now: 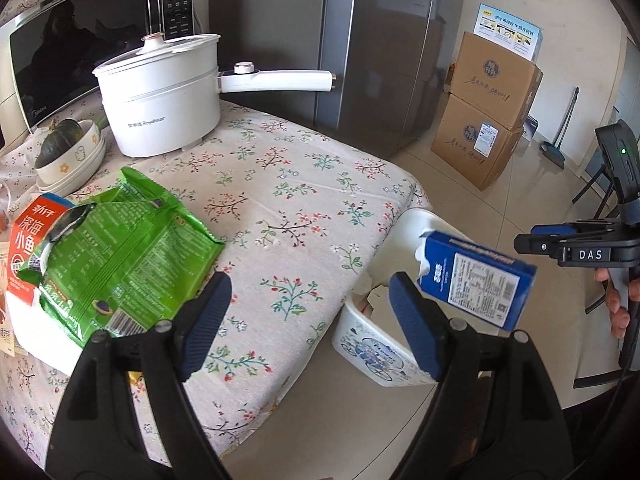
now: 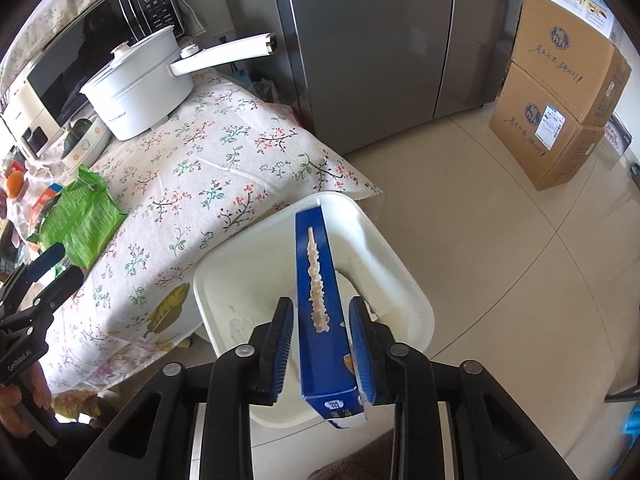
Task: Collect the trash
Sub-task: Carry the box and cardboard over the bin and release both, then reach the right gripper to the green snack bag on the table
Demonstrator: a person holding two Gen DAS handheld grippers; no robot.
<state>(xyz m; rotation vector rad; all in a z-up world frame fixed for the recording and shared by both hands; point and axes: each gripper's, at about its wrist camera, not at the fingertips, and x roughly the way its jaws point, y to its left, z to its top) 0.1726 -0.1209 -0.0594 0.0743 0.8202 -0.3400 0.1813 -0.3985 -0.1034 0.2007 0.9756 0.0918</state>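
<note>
Your right tool (image 2: pixel 322 344) has its jaws around a blue carton (image 2: pixel 320 304), held directly over the white bin (image 2: pixel 404 276). The left pad looks slightly off the carton's face, so I judge the grip to be loosening or just letting go; I cannot tell for certain whether it is pinching. From the left wrist view the same carton hangs above the bin, which stands on the floor just beside the corner of the desk (image 1: pixel 288 184). Your left tool (image 1: pixel 310 316) is spread wide and holds nothing, hovering over the desk near the bin.

Some paper scraps seem to lie in the bin already. Once the carton drops, that piece is done. Left to collect, further from the bin: the green wrapper (image 1: pixel 120 256) and the red packet (image 1: pixel 28 240) under it. So you are roughly partway through.
</note>
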